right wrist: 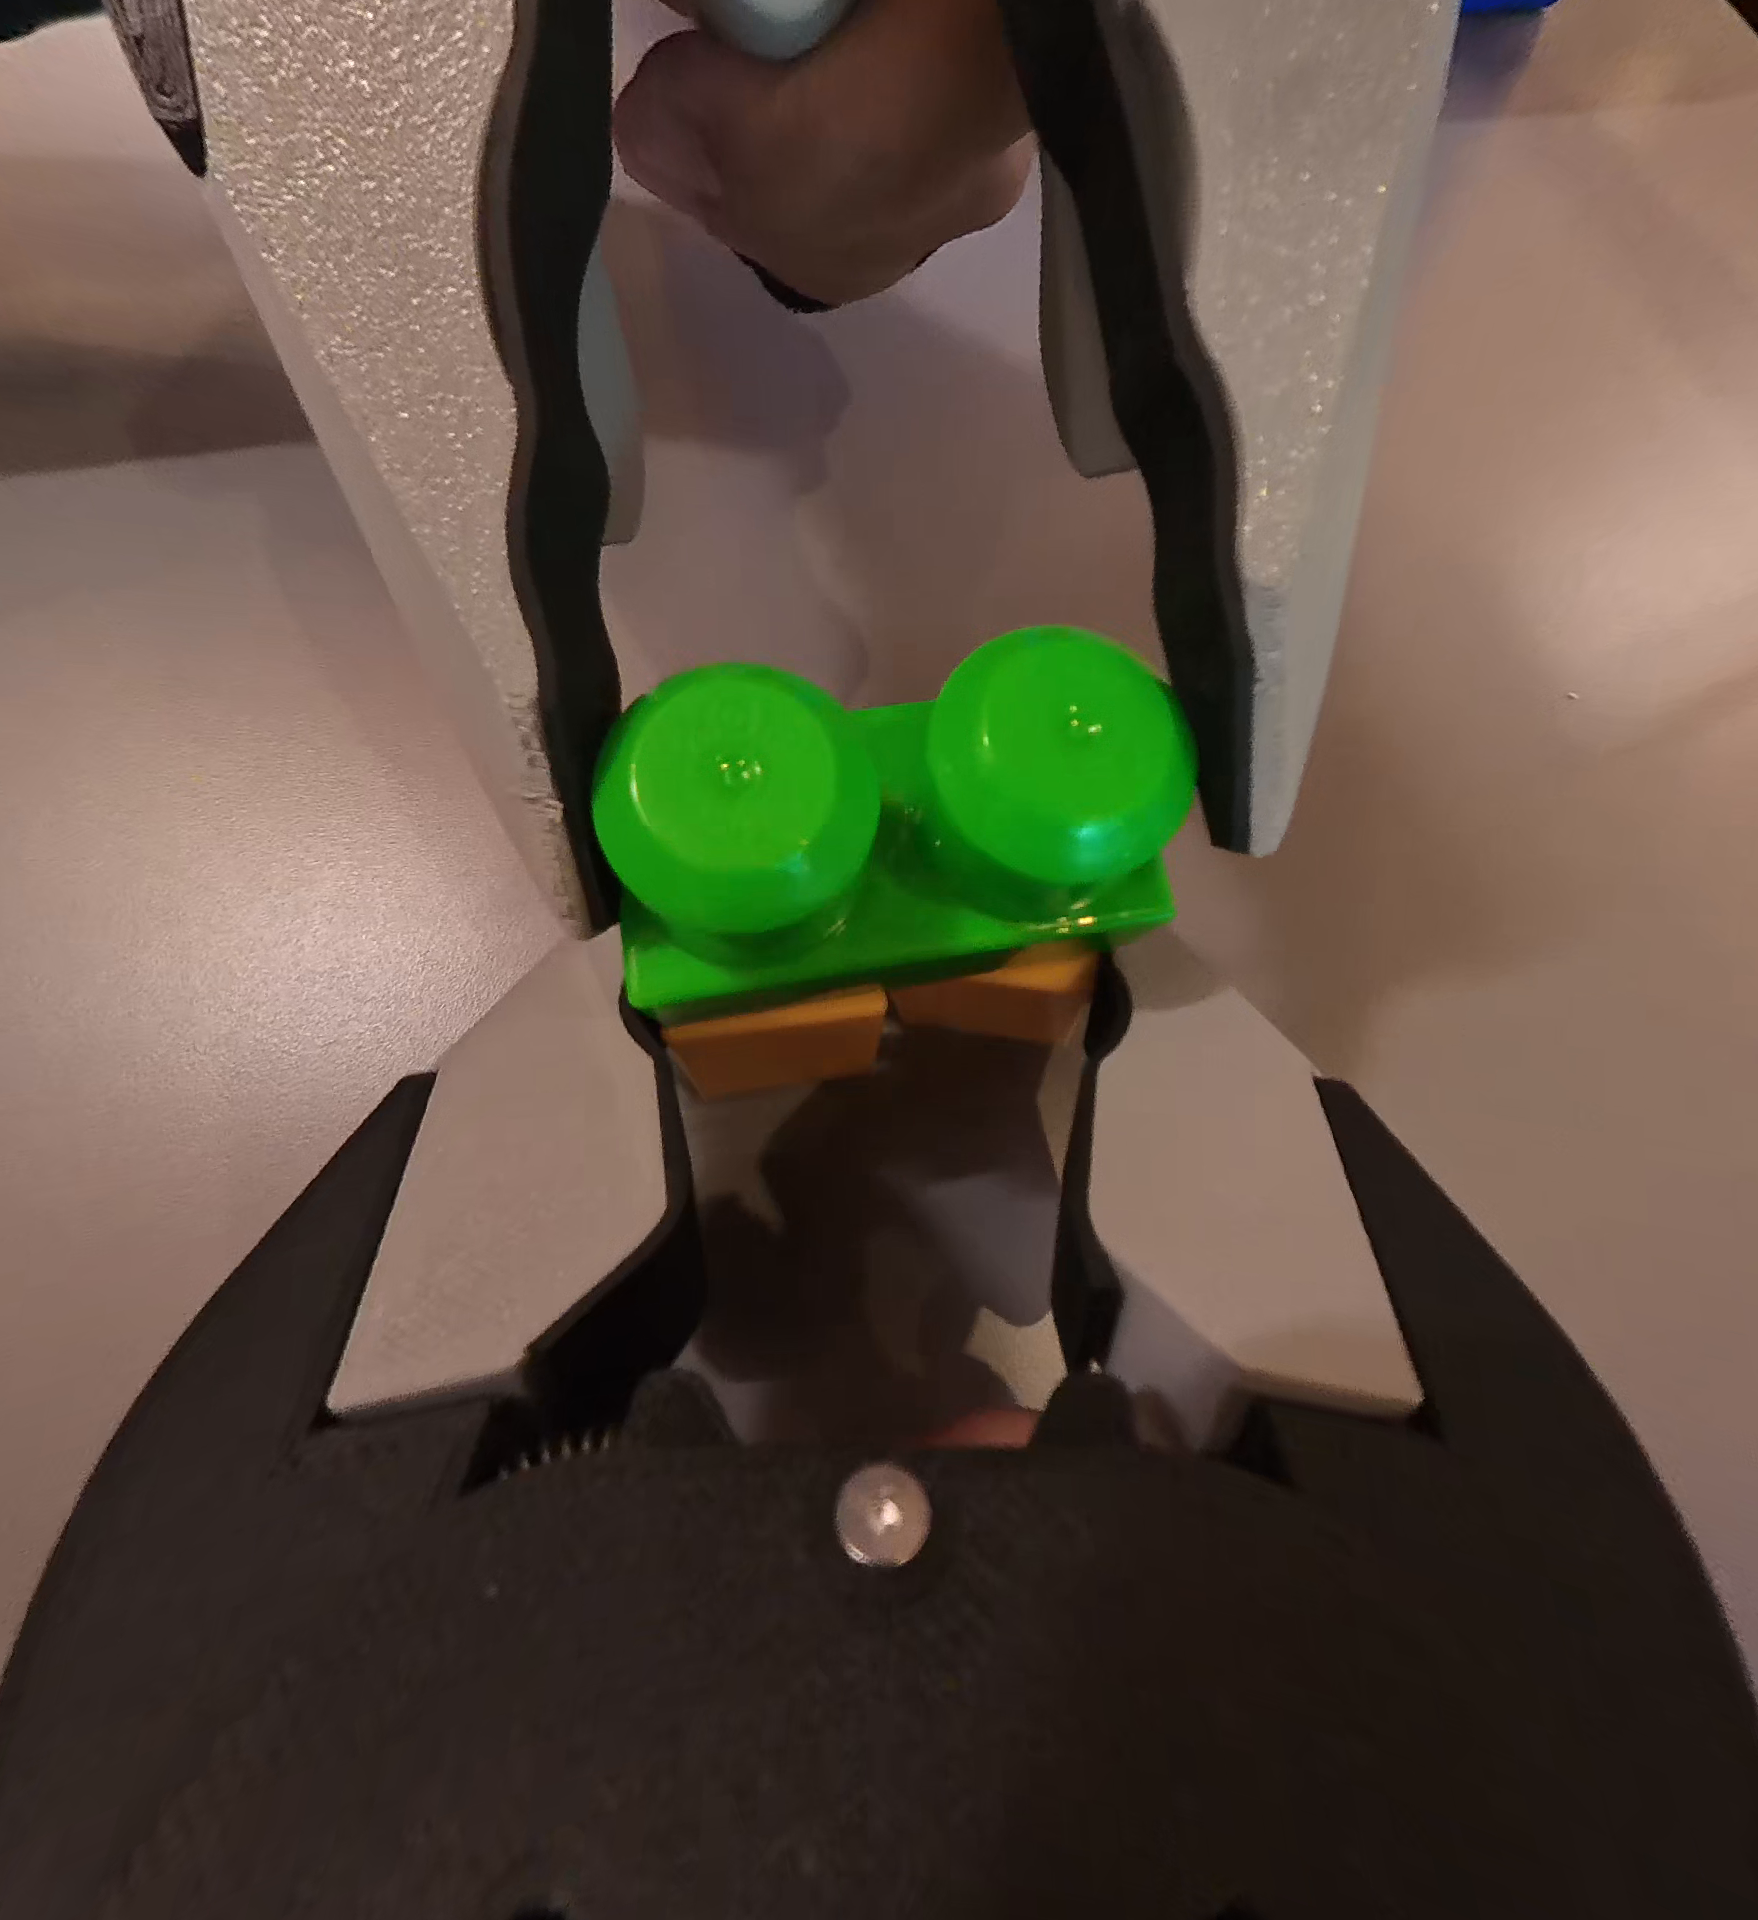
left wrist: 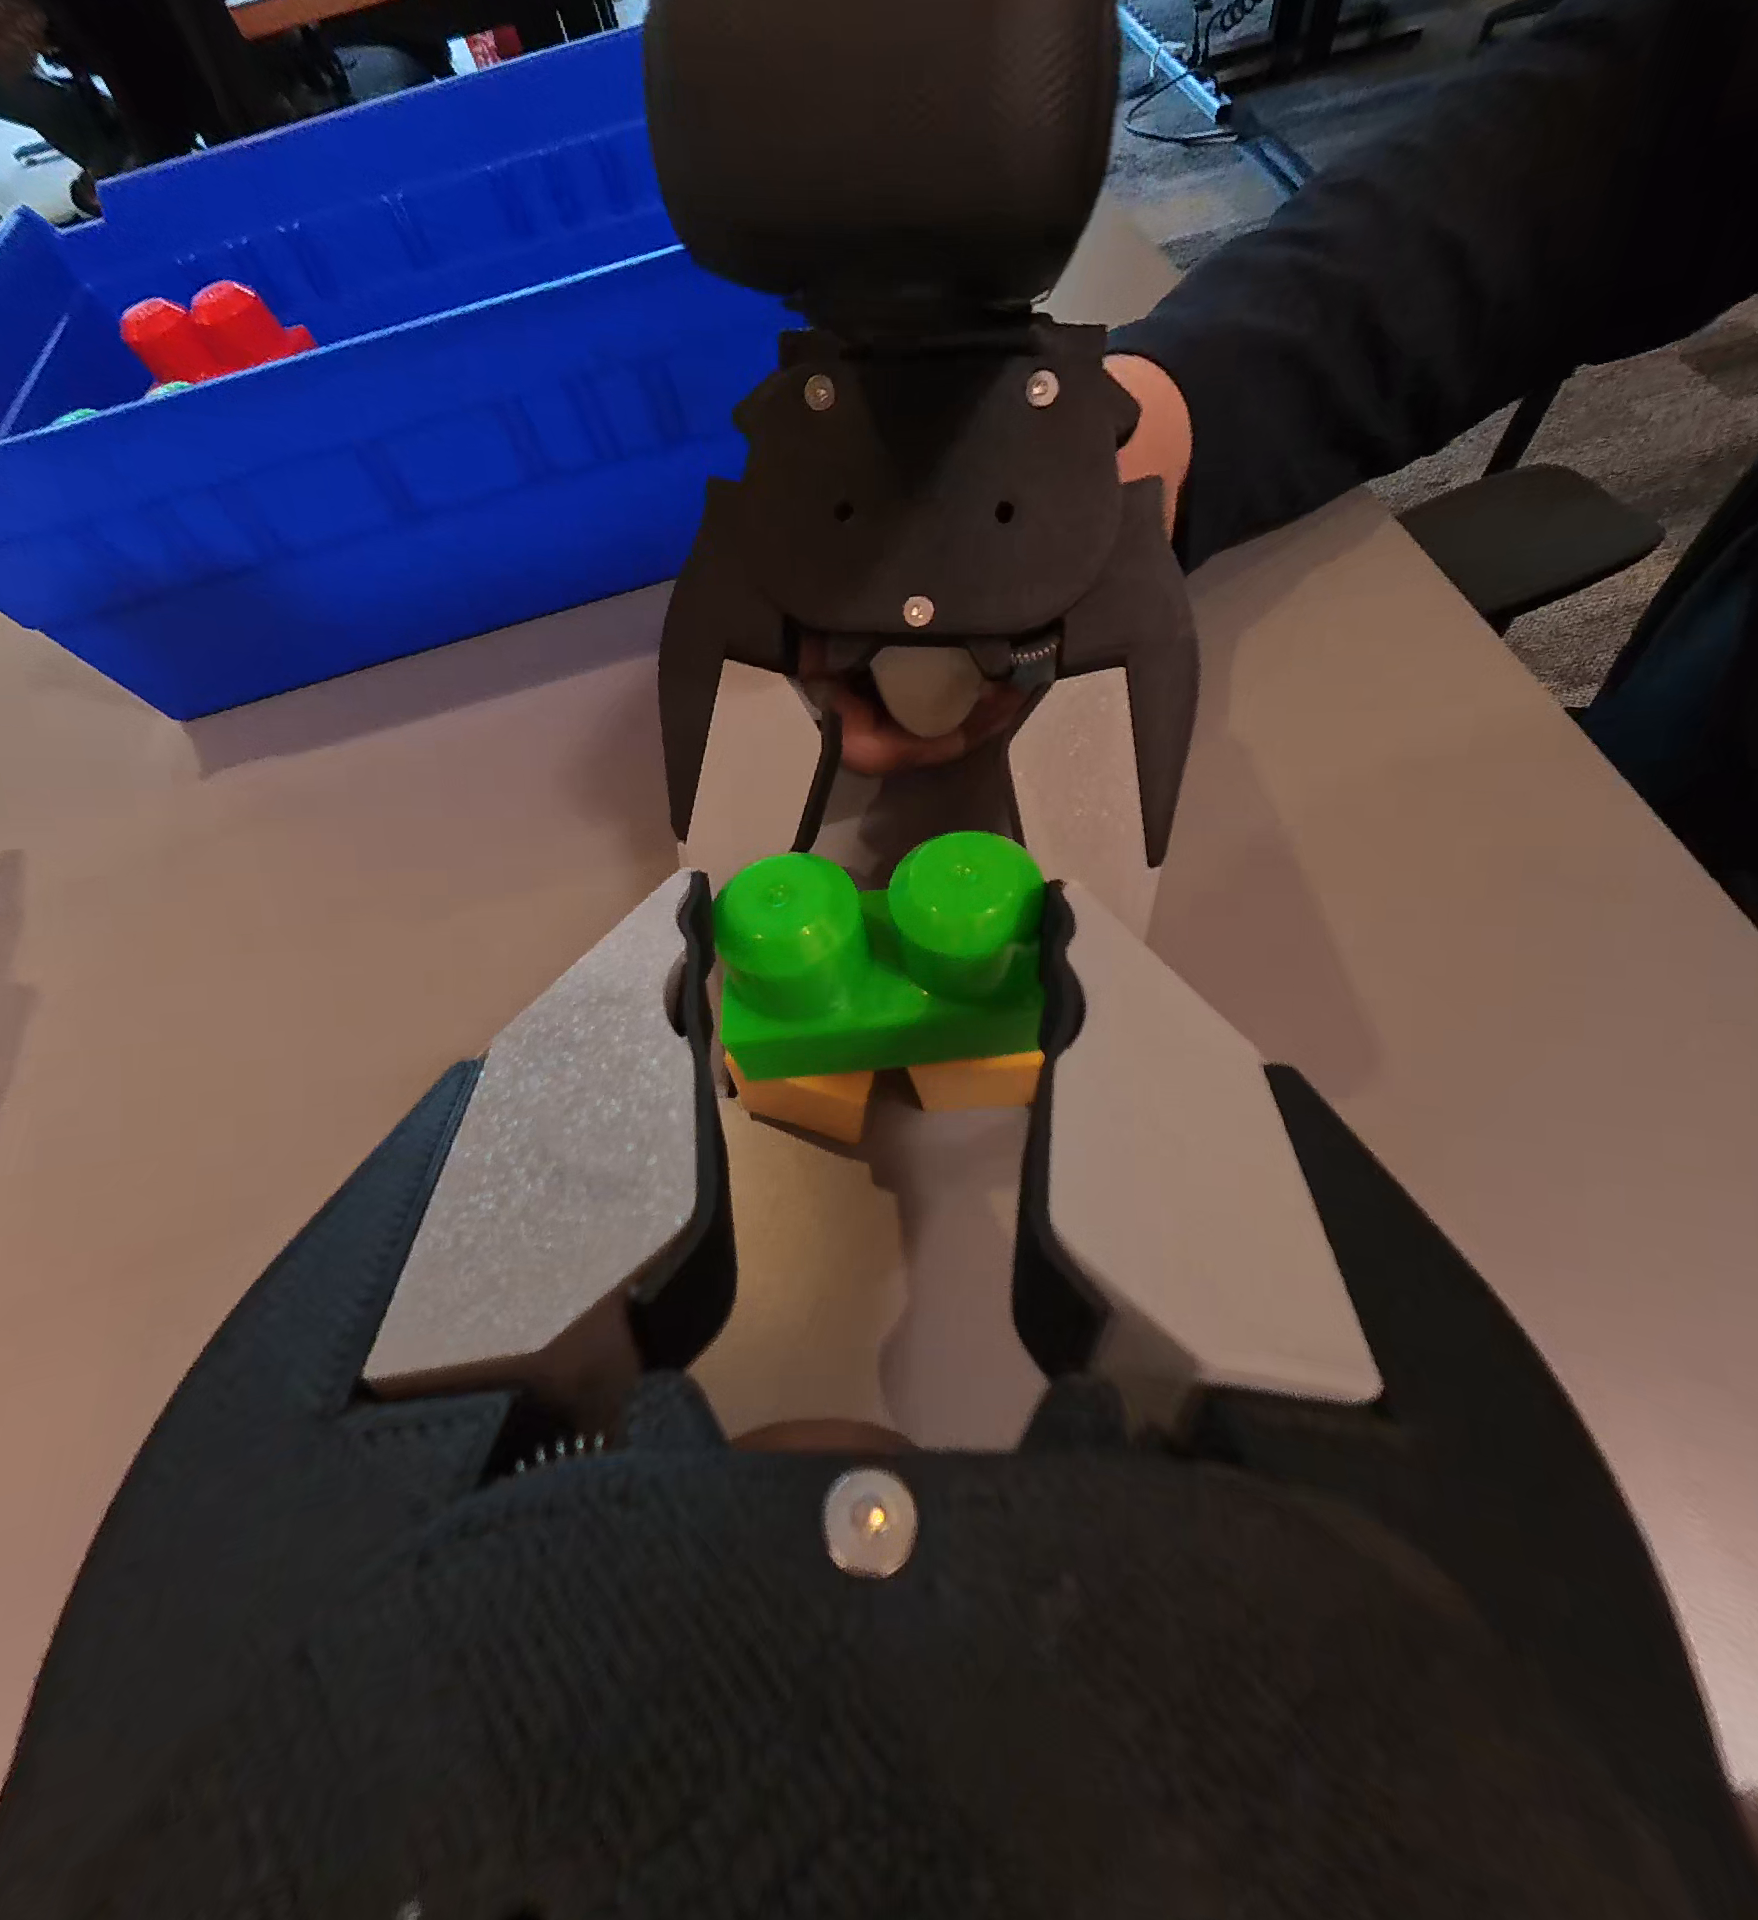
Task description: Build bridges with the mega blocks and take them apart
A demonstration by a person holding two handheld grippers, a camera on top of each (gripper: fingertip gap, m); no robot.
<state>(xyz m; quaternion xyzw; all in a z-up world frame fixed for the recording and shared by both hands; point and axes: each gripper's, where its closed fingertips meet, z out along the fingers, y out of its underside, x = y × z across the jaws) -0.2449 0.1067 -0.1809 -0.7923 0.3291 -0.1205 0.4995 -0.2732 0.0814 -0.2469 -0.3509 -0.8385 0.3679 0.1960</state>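
Note:
A green two-stud block [left wrist: 854, 987] sits on top of two yellow blocks [left wrist: 813, 1101], forming a small bridge over the table. My left gripper [left wrist: 875, 935] is shut on the green block's two ends. The right gripper [left wrist: 916, 842] faces it from the far side. In the right wrist view, my right gripper [right wrist: 875, 1013] is shut on the yellow blocks [right wrist: 781, 1039] under the green block [right wrist: 885, 810]. The left gripper [right wrist: 906, 873] comes in from above. I cannot tell whether the bridge rests on the table.
A blue bin [left wrist: 335, 499] stands at the back left of the pale table [left wrist: 231, 1039], with a red block [left wrist: 210, 332] inside. A person's dark sleeve [left wrist: 1477, 260] reaches in from the right. A dark chair [left wrist: 1529, 530] stands beyond the table's right edge. My right fingertips sit around 7 cm from my left ones.

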